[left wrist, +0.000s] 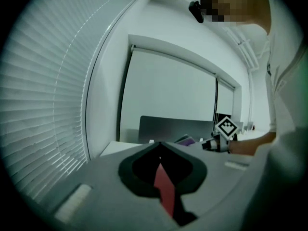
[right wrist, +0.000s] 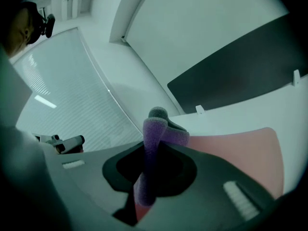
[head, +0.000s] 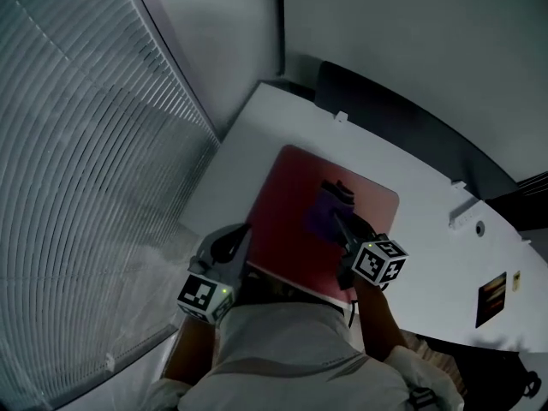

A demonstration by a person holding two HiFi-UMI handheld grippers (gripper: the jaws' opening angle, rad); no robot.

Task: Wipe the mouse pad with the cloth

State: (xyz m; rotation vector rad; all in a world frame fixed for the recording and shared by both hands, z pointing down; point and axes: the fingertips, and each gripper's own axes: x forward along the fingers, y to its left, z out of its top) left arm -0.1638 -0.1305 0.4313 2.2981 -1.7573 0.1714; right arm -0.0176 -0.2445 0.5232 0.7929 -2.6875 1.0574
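The right gripper (right wrist: pixel 155 124) is clamped on a purple cloth (right wrist: pixel 149 153), with a fold of it bulging past the jaw tips (the cloth's lower part rests on the red mouse pad (head: pixel 287 229), near its middle). The left gripper (left wrist: pixel 159 147) is closed on that pad's near-left edge. The pad lies flat on a white desk (head: pixel 428 221), with window blinds (head: pixel 77 187) to the left.

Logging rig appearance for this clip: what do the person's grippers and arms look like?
The left gripper and right gripper have grey bodies with black jaw openings. Each carries a cube of black-and-white square markers; the left cube shows a small green light. The person wears a pale short-sleeved top.
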